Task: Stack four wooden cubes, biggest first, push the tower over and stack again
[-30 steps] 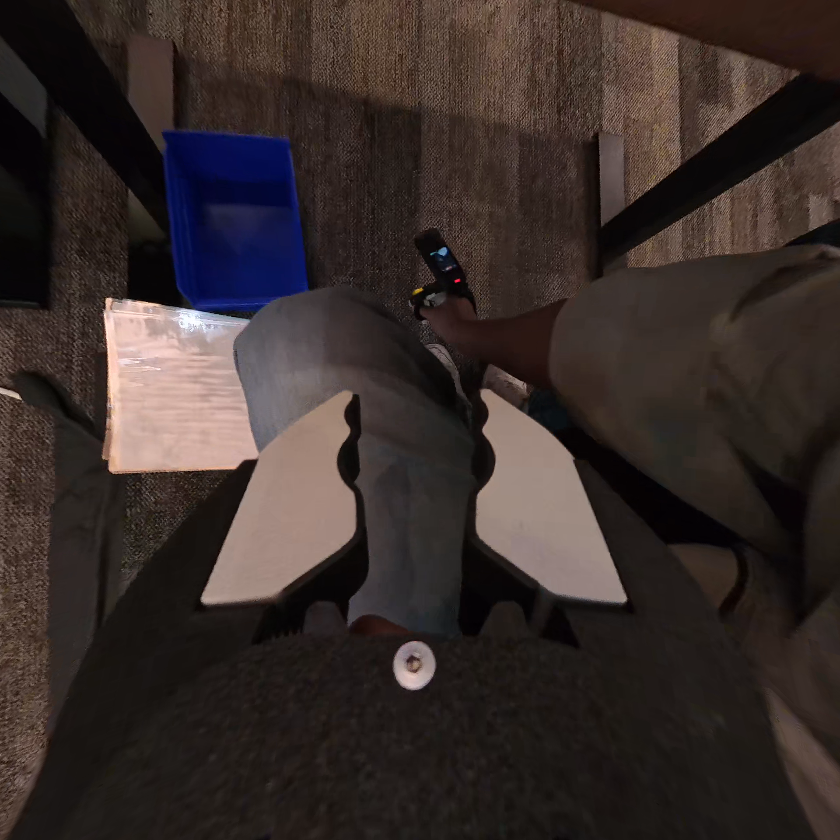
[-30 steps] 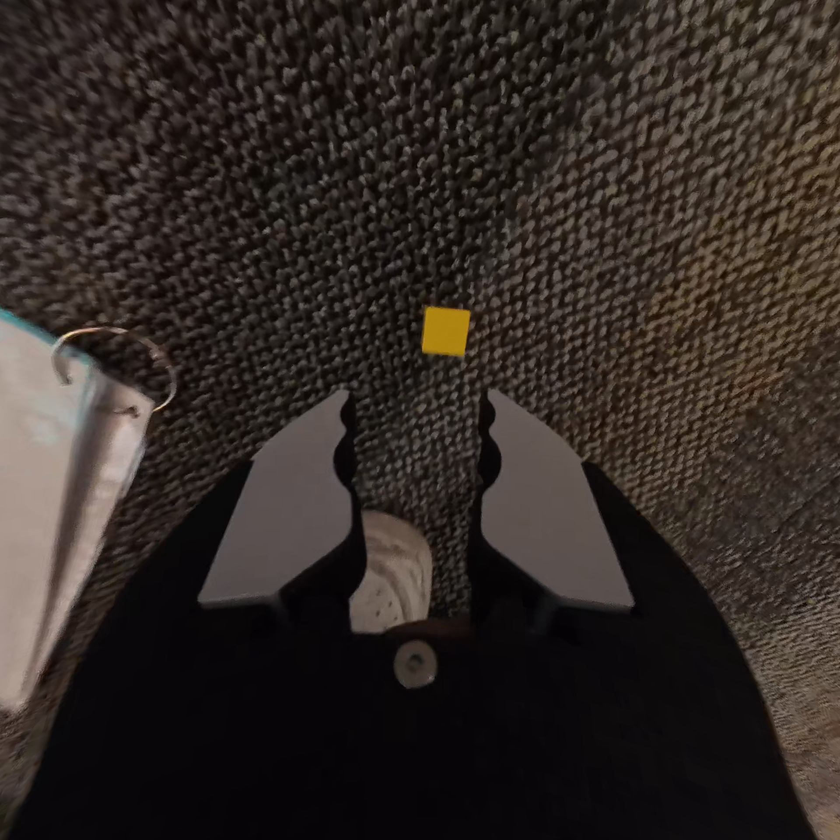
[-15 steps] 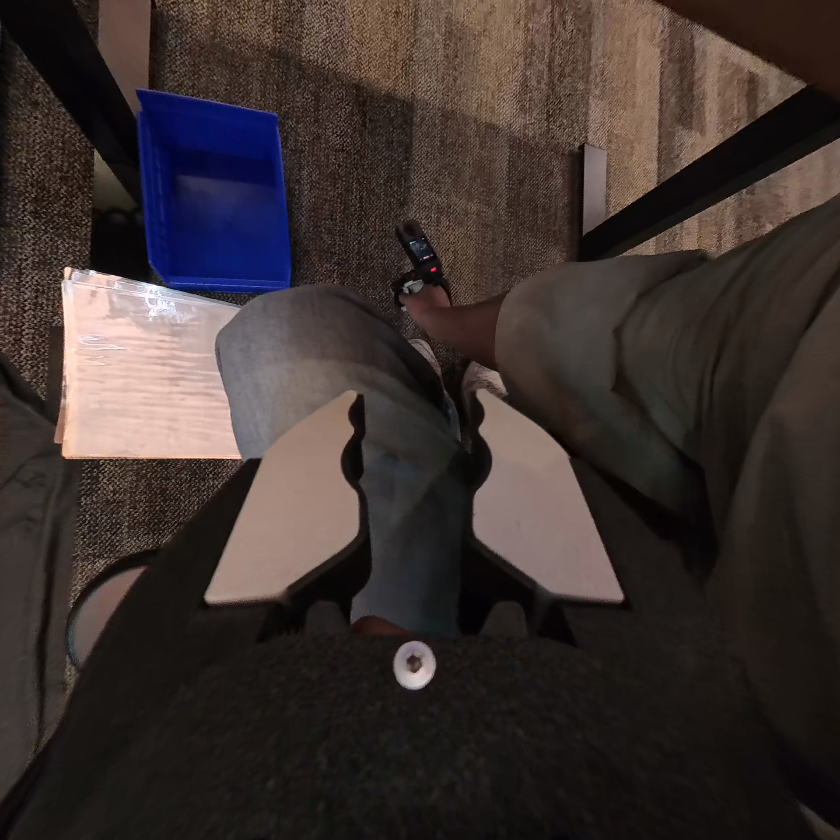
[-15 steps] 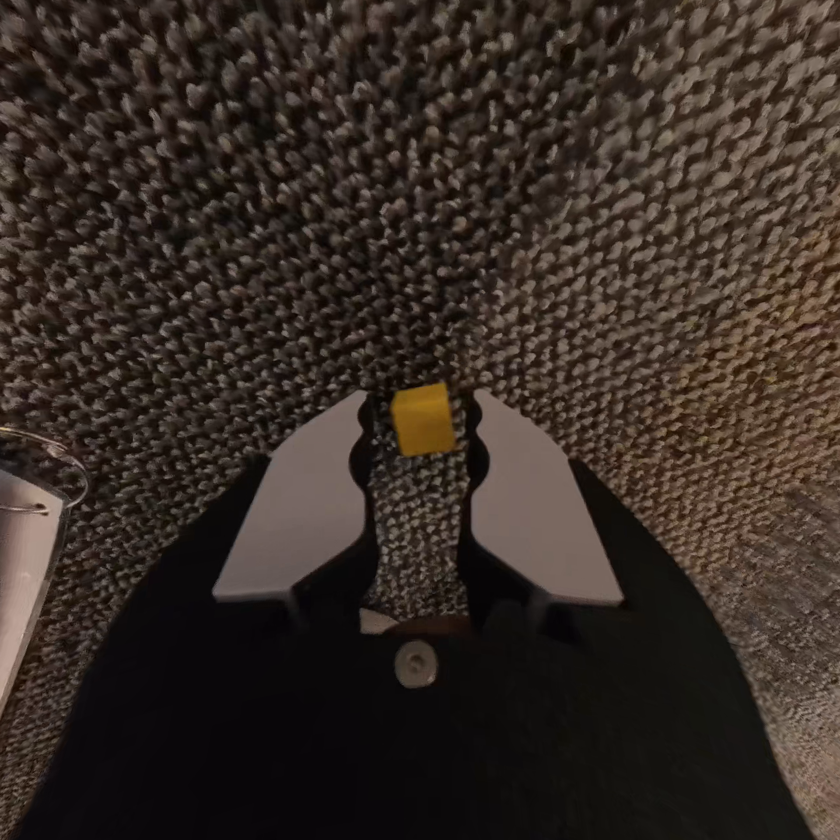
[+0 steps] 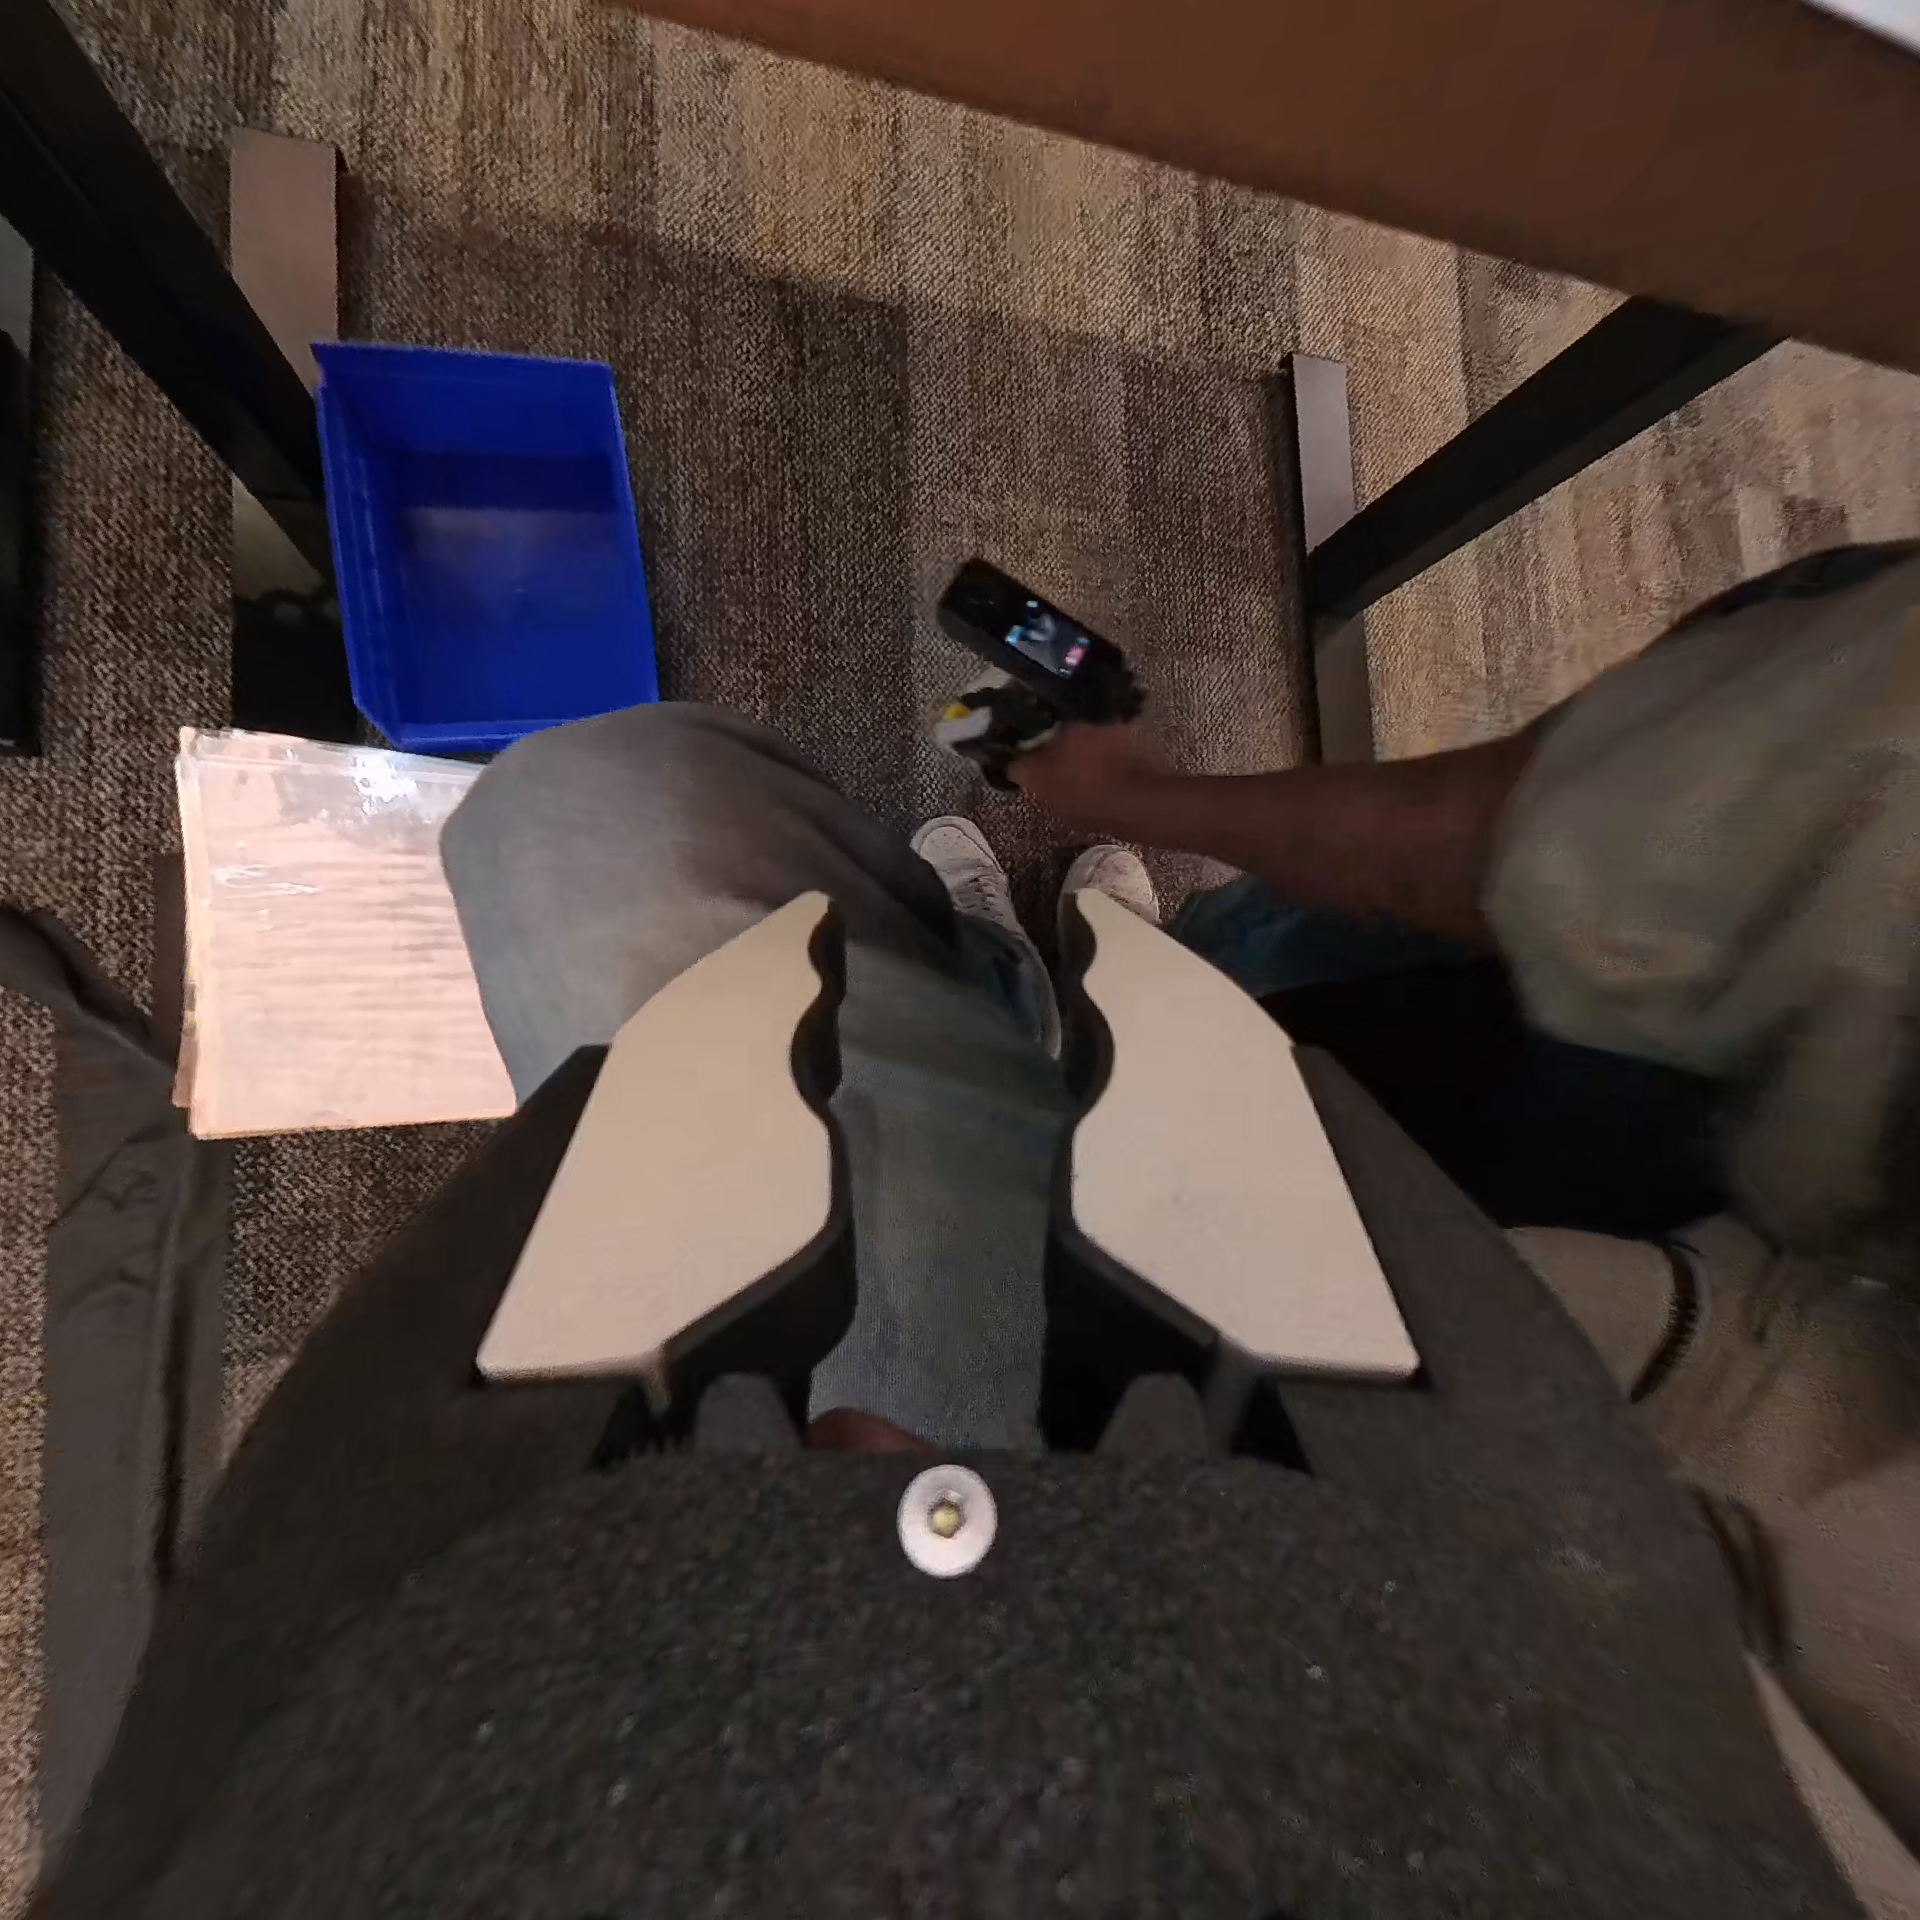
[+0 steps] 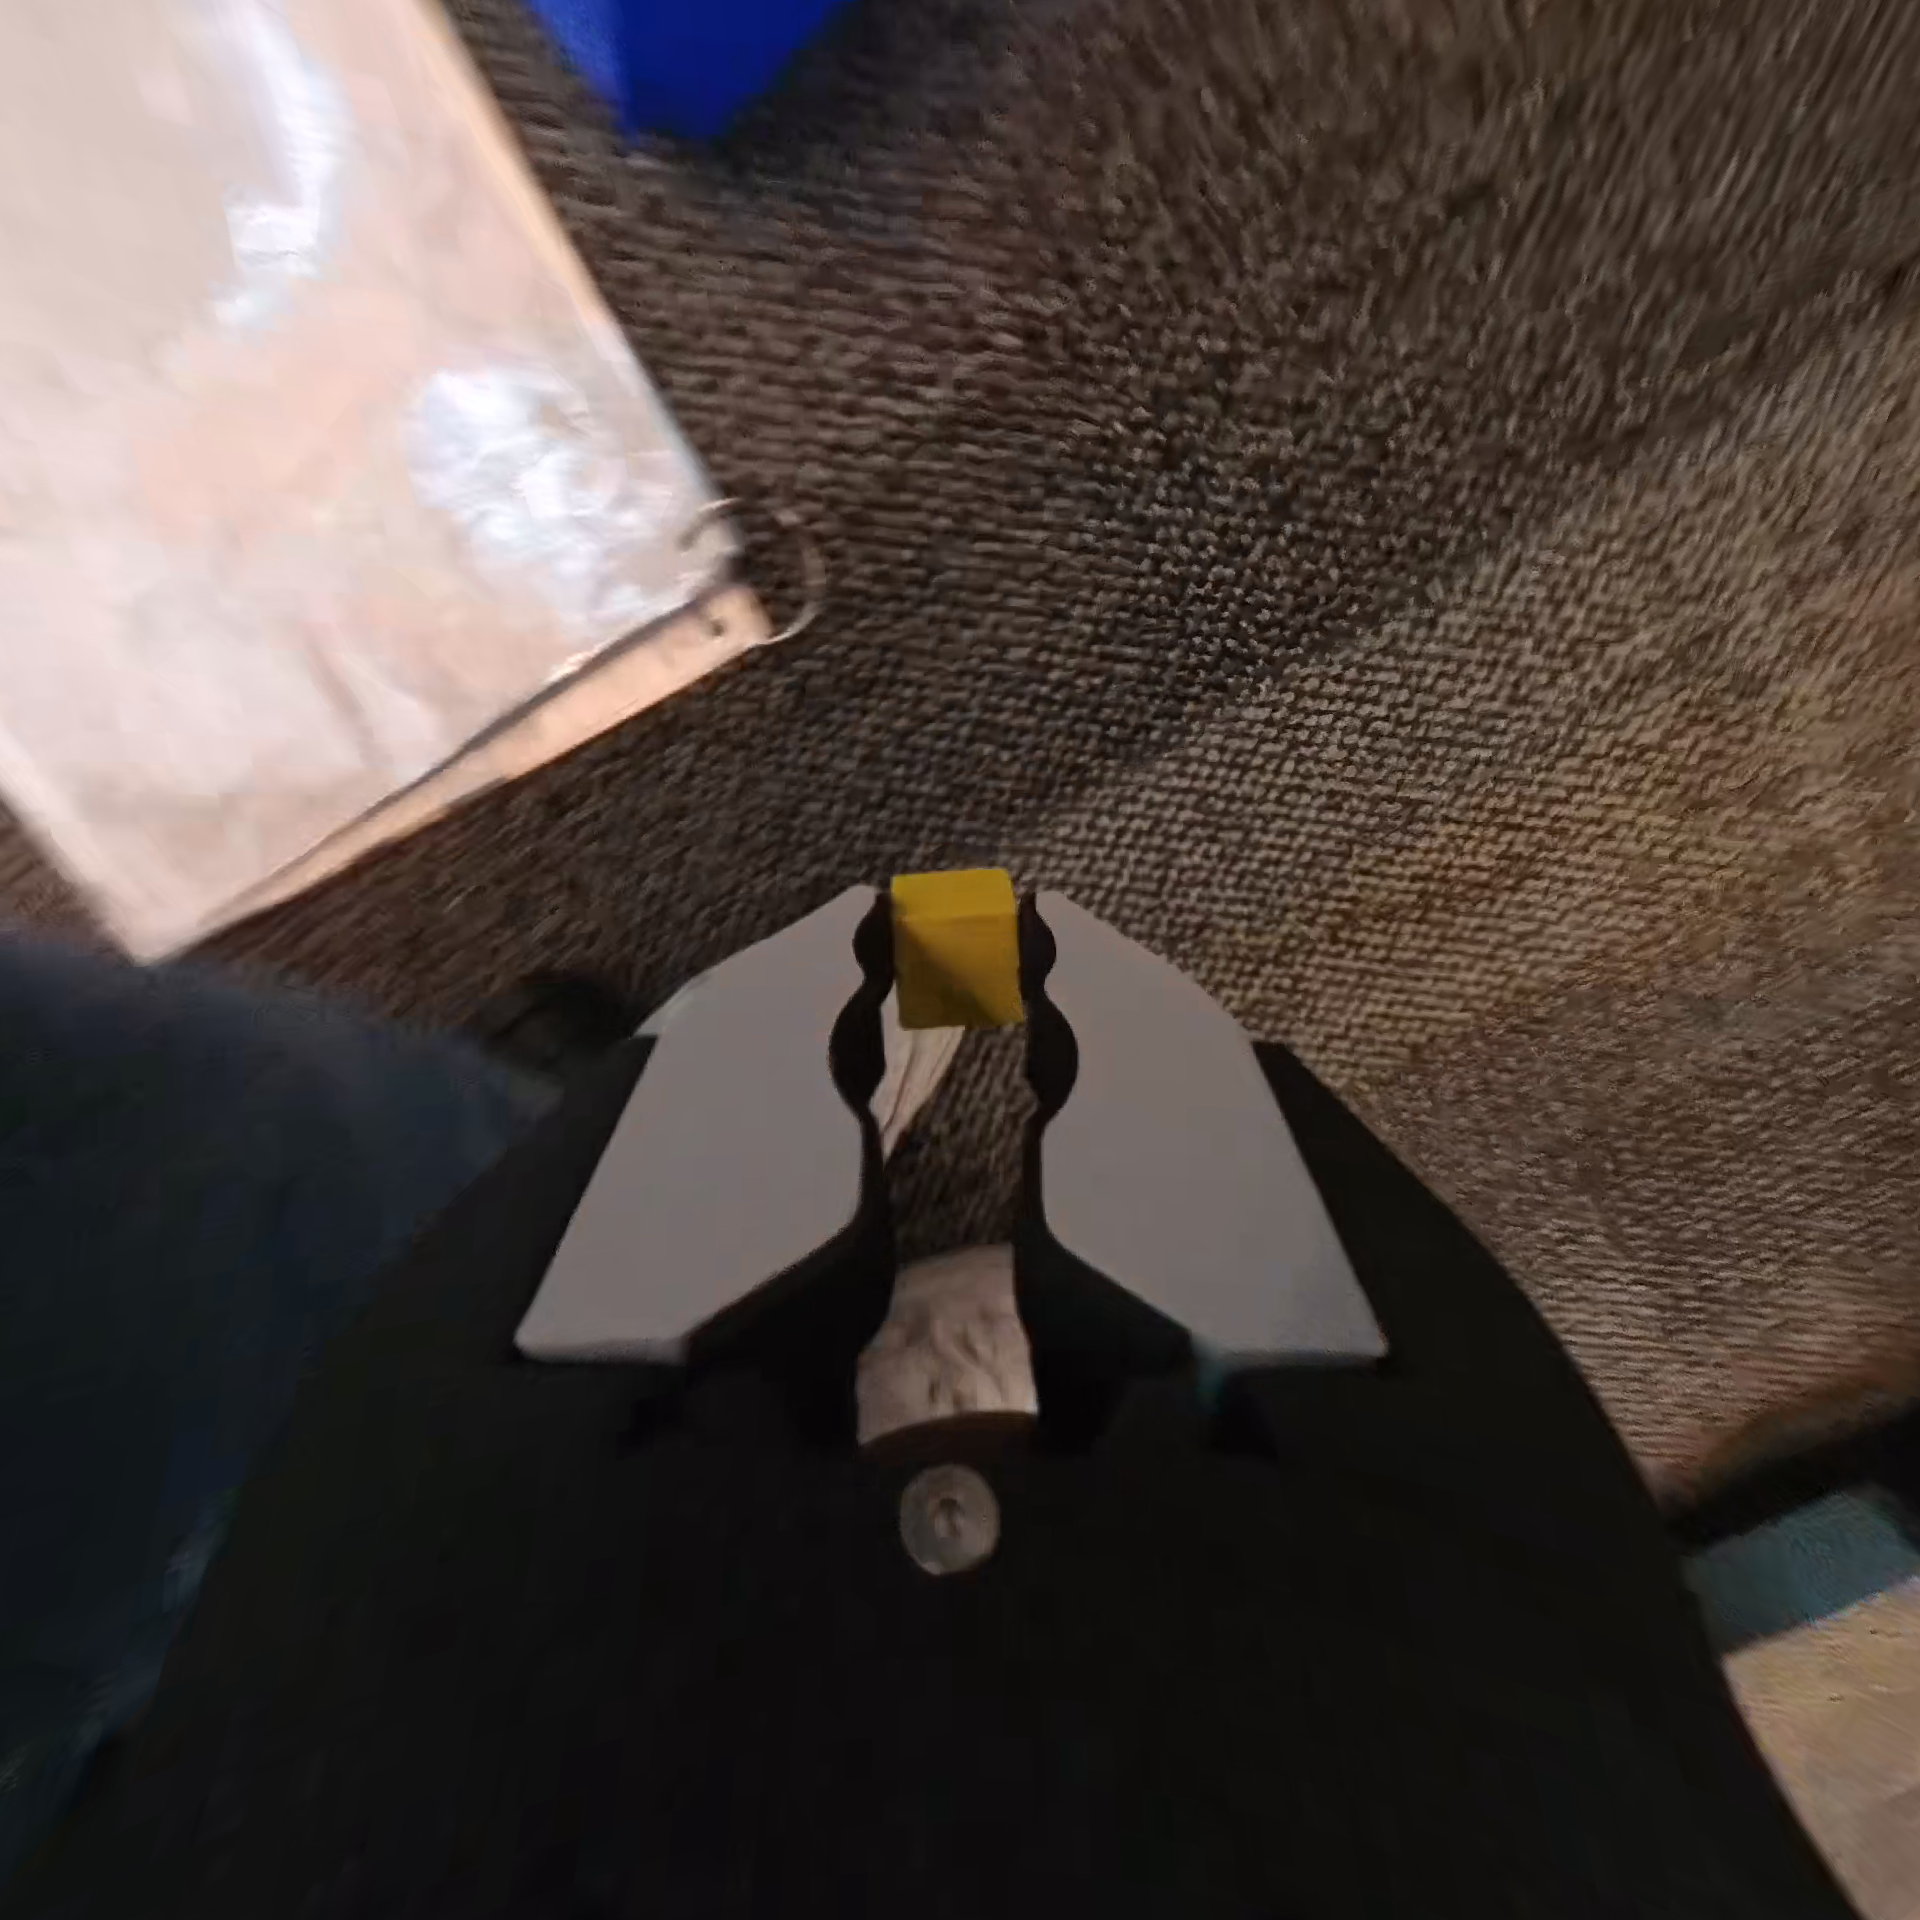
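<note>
**Holding one small cube, with no tower in view yet**

Gripping the yellow cube (image 6: 954, 961) near its fingertips, your right gripper (image 6: 954, 951) has its jaws pressed on the two sides of the cube, and the cube is off the carpet (image 6: 1403, 644). It hangs in front of the clear plastic sleeve (image 6: 312, 416), toward you, with the blue bin (image 5: 483, 540) beyond that sleeve. The picture is blurred, so I think the cube is lifted clear of the pile, but I cannot be fully sure.

Your left gripper (image 5: 948, 966) has its jaws spread apart with nothing between them. It hangs above your knee (image 5: 675, 831), to the right of the sleeve.

As a judgement: the task looks far from complete. Neither view shows a stack, a table top with cubes, or the other three cubes. This yellow cube looks small, so it probably belongs high on the tower, not at the base. You have yet to bring it back to the work place, and what is built there, I cannot tell.
</note>
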The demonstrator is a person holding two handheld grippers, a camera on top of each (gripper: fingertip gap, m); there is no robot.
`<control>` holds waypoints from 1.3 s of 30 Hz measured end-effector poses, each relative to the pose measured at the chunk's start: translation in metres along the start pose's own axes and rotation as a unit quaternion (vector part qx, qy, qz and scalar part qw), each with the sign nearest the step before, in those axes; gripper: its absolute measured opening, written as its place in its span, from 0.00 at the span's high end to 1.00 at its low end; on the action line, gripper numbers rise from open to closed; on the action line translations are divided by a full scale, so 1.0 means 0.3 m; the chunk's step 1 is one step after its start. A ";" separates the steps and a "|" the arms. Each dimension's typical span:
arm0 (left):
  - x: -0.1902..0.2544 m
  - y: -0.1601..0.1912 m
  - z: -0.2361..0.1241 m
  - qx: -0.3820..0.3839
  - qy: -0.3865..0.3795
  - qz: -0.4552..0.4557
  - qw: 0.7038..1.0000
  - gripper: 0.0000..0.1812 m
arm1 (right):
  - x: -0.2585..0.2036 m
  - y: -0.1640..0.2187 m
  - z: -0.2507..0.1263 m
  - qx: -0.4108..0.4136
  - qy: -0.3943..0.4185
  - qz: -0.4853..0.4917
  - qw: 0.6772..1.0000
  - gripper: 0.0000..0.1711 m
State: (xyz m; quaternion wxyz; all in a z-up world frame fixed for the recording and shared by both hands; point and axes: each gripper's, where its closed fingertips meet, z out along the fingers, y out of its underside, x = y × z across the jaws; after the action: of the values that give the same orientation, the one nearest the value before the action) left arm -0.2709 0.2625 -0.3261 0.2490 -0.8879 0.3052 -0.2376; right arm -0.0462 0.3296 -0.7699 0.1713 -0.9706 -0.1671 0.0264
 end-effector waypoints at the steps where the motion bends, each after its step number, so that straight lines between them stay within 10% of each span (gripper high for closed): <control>1: 0.002 -0.004 0.000 0.001 -0.003 0.004 1.000 0.79 | -0.040 0.001 -0.097 0.006 -0.013 -0.034 0.999 0.87; 13: 0.163 -0.193 -0.083 0.143 -0.020 0.111 0.983 0.79 | -0.458 -0.009 -1.478 0.229 0.020 -0.185 0.955 0.87; 20: 0.249 -0.324 -0.119 0.235 -0.004 0.113 0.965 0.77 | -0.041 -0.269 -2.269 0.394 0.218 -0.056 0.891 0.87; 27: 0.379 -0.383 -0.047 0.243 0.020 0.171 0.955 0.77 | 0.432 -0.610 -2.270 0.270 0.089 -0.063 0.957 0.86; 39: 0.498 -0.389 -0.040 0.276 0.012 0.269 0.923 0.78 | 0.538 -0.723 -2.061 0.040 -0.057 -0.233 0.970 0.86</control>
State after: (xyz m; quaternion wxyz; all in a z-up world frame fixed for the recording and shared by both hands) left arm -0.1238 0.2409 -0.2081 0.5353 -0.6656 0.4577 -0.2469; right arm 0.1046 0.3754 -0.1137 0.2018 -0.8940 -0.3974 0.0474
